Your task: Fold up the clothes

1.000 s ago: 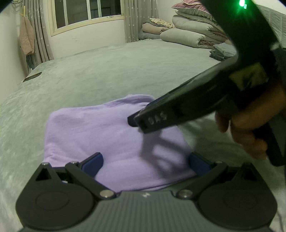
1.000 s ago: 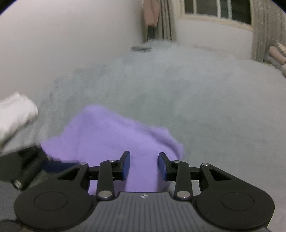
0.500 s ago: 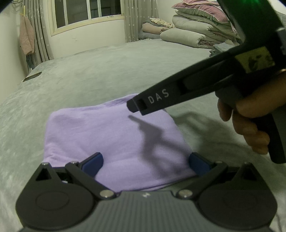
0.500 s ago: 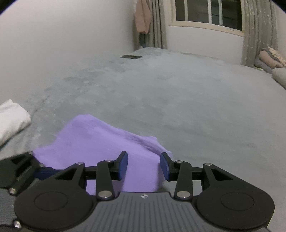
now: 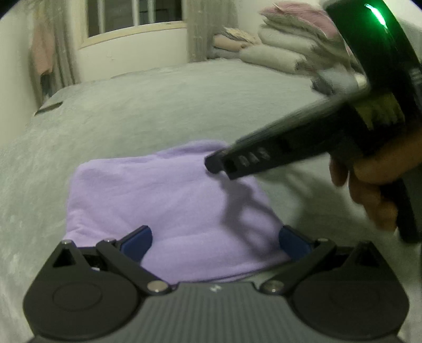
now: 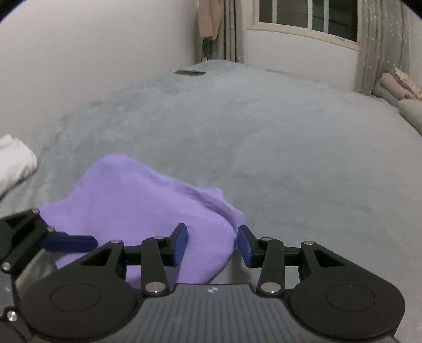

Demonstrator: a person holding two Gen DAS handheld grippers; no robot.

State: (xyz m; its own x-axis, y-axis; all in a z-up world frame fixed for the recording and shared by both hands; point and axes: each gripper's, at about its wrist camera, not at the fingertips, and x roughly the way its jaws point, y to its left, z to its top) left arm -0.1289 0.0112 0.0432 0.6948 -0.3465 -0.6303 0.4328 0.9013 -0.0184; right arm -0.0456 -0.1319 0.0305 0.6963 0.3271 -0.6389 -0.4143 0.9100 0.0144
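Note:
A folded purple garment (image 5: 171, 205) lies on the grey bed cover (image 5: 158, 105). My left gripper (image 5: 215, 241) is open wide, its blue pads (image 5: 137, 242) standing on either side of the garment's near edge. A hand (image 5: 369, 190) holds my right gripper (image 5: 219, 165), which reaches in from the right and hovers over the garment's far right corner. In the right wrist view the right gripper (image 6: 211, 246) is open, with the edge of the purple garment (image 6: 137, 200) below the gap. The left gripper's blue finger (image 6: 68, 241) shows at the left.
A white folded cloth (image 6: 13, 161) lies at the left edge of the bed. A dark flat object (image 6: 189, 72) rests near the far wall. Stacked quilts and pillows (image 5: 290, 52) fill the far right corner. A pink garment (image 6: 209, 18) hangs by the curtain.
The right gripper rose off the garment's far corner, then came back down a little over it. The left gripper and the garment have stayed in place.

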